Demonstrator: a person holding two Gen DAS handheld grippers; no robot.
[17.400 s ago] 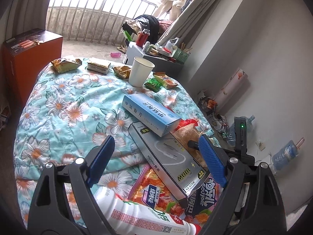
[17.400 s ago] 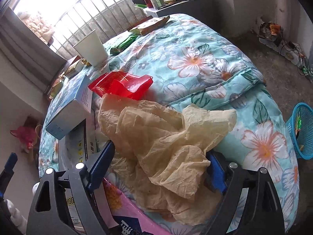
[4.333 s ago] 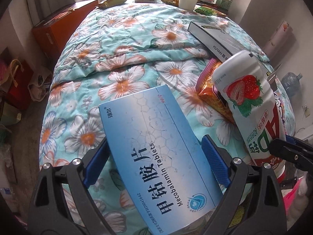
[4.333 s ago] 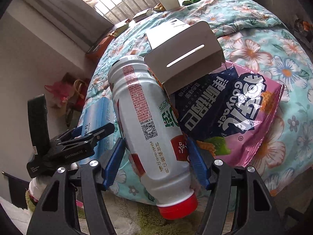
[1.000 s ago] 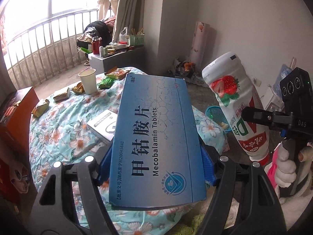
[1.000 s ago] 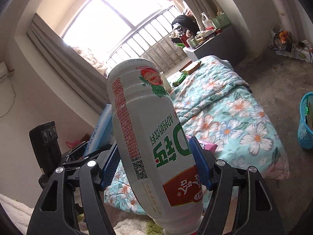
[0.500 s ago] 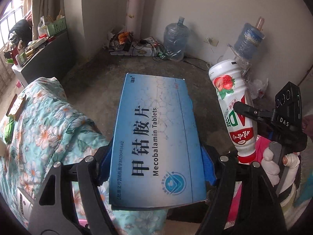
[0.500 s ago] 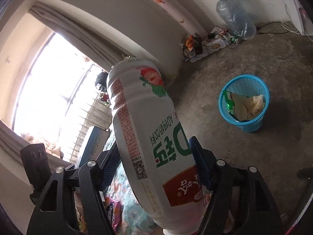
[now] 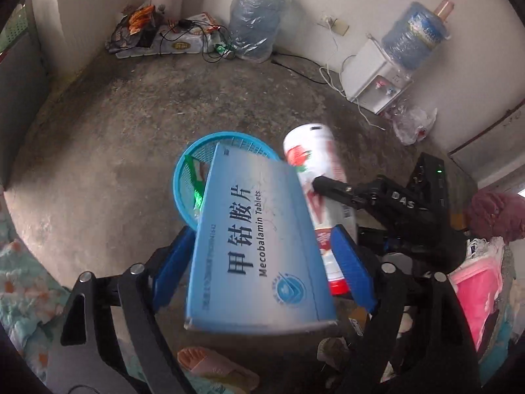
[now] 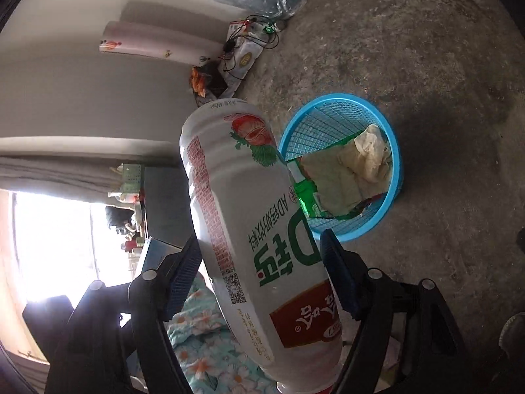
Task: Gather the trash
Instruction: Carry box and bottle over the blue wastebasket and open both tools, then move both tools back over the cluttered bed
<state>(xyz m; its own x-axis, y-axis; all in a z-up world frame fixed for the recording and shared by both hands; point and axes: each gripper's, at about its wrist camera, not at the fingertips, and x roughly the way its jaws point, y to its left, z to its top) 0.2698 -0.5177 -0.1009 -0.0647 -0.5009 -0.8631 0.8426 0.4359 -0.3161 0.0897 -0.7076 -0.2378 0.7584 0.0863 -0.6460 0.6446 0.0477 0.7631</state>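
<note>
My left gripper (image 9: 262, 262) is shut on a blue Mecobalamin tablet box (image 9: 256, 246) and holds it in the air, its far end over the round blue mesh trash basket (image 9: 187, 170) on the floor. My right gripper (image 10: 261, 272) is shut on a white strawberry drink bottle (image 10: 249, 229), red cap toward me, beside the same basket (image 10: 390, 184). The basket holds crumpled tan paper (image 10: 357, 161) and a green wrapper (image 10: 305, 193). The bottle (image 9: 311, 157) and right gripper (image 9: 370, 197) also show in the left wrist view, just right of the box.
Bare concrete floor (image 9: 115, 124) surrounds the basket. Water jugs (image 9: 256, 16), a water dispenser (image 9: 377, 78), cables and a power strip (image 9: 177, 42) line the far wall. The floral bedspread edge (image 9: 19, 279) is at lower left. A slipper (image 9: 210, 367) lies below.
Both grippers have swung down from the bed toward the floor; the blue basket is now directly beneath the box and bottle. Both grips are unchanged.
</note>
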